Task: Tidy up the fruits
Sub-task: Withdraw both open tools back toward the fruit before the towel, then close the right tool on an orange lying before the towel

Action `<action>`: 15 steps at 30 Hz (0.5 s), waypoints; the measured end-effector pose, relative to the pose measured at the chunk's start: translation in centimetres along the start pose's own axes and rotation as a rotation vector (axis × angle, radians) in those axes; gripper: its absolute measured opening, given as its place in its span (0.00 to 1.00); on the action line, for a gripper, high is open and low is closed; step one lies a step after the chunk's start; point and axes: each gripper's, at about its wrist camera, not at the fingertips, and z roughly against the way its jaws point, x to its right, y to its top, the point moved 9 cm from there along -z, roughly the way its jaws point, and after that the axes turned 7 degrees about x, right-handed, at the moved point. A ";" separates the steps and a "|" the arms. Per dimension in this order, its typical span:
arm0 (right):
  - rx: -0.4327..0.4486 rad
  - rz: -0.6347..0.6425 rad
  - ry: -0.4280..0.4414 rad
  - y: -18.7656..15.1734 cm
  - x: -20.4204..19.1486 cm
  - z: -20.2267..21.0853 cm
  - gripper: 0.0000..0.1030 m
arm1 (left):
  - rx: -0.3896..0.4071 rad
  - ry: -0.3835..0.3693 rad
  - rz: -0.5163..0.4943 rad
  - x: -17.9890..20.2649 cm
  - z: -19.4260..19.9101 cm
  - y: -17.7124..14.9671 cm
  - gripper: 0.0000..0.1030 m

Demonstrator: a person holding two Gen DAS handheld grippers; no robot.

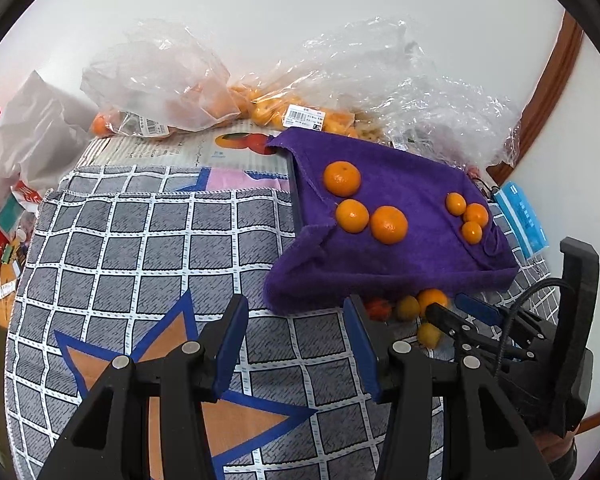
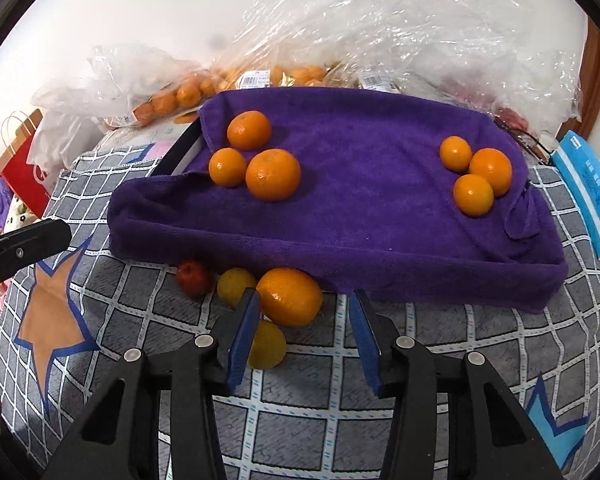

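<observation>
While clear bags [image 2: 172, 92] hold oranges, the right hand-held gripper [image 2: 304, 320] gapes beside a loose orange [image 2: 290, 296]; only its view shows this. The left hand-held gripper [image 1: 296, 336] is open, empty.

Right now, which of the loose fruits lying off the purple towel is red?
The small red fruit, leftmost of the four on the checked cloth; beside it lie two yellow fruits and one large orange.

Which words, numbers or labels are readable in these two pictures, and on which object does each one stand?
No text can be read with certainty.
White price labels on the clear fruit bags: barcodes and print, too small.
Fruit carton: print blurred.
Blue packet: characters blurred.
Red paper bag: white mark, mostly hidden.
</observation>
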 end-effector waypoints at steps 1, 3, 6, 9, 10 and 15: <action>0.001 0.004 -0.002 0.0 -0.2 -0.1 0.45 | 0.001 -0.004 -0.001 0.0 0.0 0.0 0.46; 0.005 0.012 -0.006 0.0 -0.3 -0.1 0.45 | 0.003 -0.010 -0.002 0.1 0.1 -0.1 0.46; 0.003 0.012 -0.005 0.1 -0.5 -0.4 0.45 | 0.001 -0.021 -0.003 0.3 0.0 -0.3 0.46; 0.002 0.010 -0.005 0.2 -0.5 -0.6 0.45 | -0.003 -0.026 -0.002 0.4 -0.1 -0.5 0.46; 0.003 0.010 -0.008 0.2 -0.5 -0.6 0.45 | -0.005 -0.030 0.000 0.4 -0.1 -0.6 0.46; 0.005 0.013 -0.001 0.1 -0.5 -0.6 0.42 | -0.009 -0.041 0.000 0.5 -0.2 -0.8 0.46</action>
